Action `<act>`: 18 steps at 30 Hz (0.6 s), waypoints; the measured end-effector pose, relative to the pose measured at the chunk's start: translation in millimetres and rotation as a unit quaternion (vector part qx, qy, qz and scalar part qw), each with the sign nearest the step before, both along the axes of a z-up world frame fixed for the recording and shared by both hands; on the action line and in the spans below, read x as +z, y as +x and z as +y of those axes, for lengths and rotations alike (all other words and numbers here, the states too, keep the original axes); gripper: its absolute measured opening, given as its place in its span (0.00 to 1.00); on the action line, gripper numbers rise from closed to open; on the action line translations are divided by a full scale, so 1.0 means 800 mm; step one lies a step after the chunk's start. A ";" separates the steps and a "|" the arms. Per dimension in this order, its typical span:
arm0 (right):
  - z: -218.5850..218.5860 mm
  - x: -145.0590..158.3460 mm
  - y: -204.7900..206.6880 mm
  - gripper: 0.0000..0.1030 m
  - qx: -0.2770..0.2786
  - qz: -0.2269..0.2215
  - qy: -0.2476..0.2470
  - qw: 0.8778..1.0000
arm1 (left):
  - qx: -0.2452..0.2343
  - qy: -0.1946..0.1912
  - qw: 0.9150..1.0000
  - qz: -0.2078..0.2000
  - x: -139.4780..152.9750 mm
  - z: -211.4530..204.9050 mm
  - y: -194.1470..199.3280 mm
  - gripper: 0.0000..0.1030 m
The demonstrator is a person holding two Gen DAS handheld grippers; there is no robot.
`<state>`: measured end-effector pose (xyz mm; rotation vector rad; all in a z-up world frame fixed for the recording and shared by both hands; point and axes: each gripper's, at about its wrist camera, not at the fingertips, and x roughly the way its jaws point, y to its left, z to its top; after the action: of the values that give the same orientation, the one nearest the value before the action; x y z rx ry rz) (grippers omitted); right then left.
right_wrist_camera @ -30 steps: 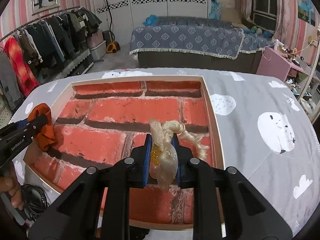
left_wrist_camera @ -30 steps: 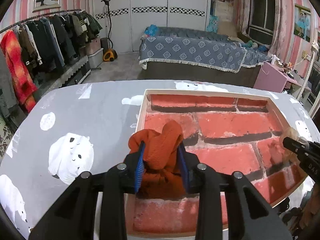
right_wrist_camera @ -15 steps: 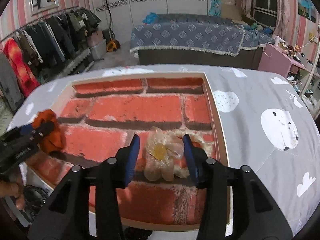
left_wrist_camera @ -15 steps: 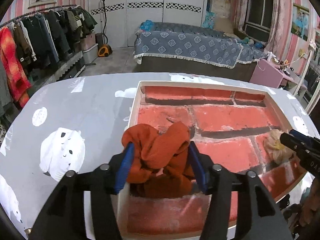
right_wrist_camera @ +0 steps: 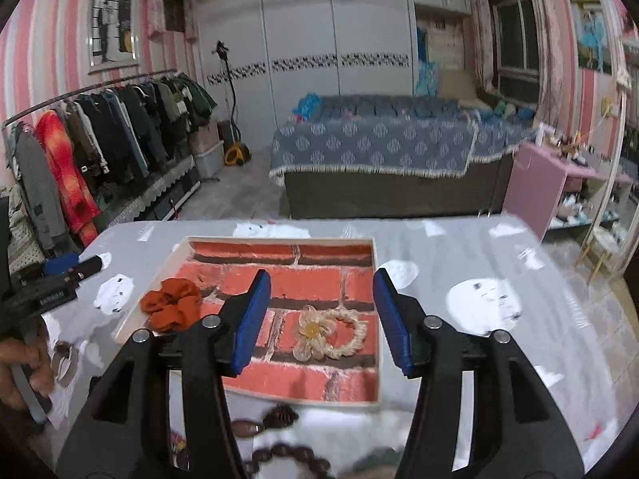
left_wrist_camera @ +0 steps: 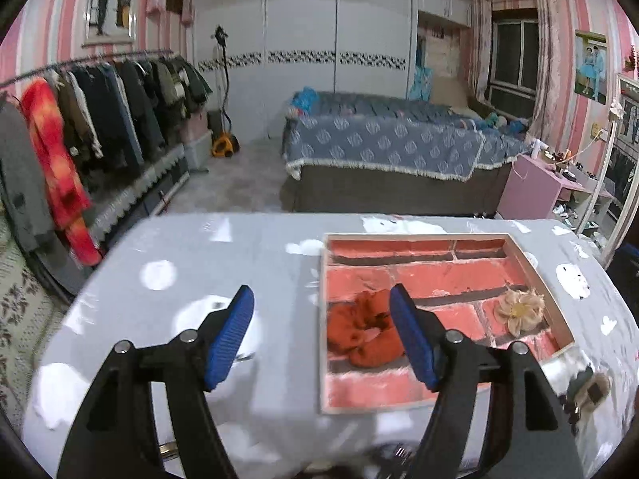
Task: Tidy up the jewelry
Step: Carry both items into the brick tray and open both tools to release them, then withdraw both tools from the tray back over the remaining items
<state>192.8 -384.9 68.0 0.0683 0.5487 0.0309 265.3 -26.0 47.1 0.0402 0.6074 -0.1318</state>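
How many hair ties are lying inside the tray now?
2: an orange scrunchie near the tray's left edge, and a cream flower hair tie near its right side. None seems hidden.

Behind the table [left_wrist_camera: 239,263] with grey bear-print cloth stand a bed [left_wrist_camera: 383,147], a clothes rack [left_wrist_camera: 100,119] and a pink cabinet [left_wrist_camera: 535,187].

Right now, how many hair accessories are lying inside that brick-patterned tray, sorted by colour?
Orange scrunchie: 1
Cream flower hair tie: 1
Total in the tray: 2
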 end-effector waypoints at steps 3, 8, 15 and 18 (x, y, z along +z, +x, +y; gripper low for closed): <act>-0.007 0.014 -0.045 0.57 0.000 -0.018 -0.006 1.000 | 0.013 0.007 1.000 -0.013 0.008 0.027 -0.043 0.69; -0.019 0.002 -0.121 0.59 -0.011 -0.029 -0.007 0.999 | 0.017 0.005 1.000 -0.023 -0.017 0.052 -0.123 0.69; -0.014 -0.049 -0.210 0.59 -0.038 -0.030 -0.007 0.999 | 0.032 -0.006 0.999 -0.030 -0.072 0.058 -0.227 0.69; -0.006 -0.077 -0.237 0.59 -0.032 -0.021 0.003 0.999 | 0.048 -0.011 0.998 -0.035 -0.089 0.060 -0.251 0.69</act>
<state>3.5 -389.4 6.0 0.0902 0.5044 -0.0295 64.6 22.1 -23.9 -0.0066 0.5375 -0.0440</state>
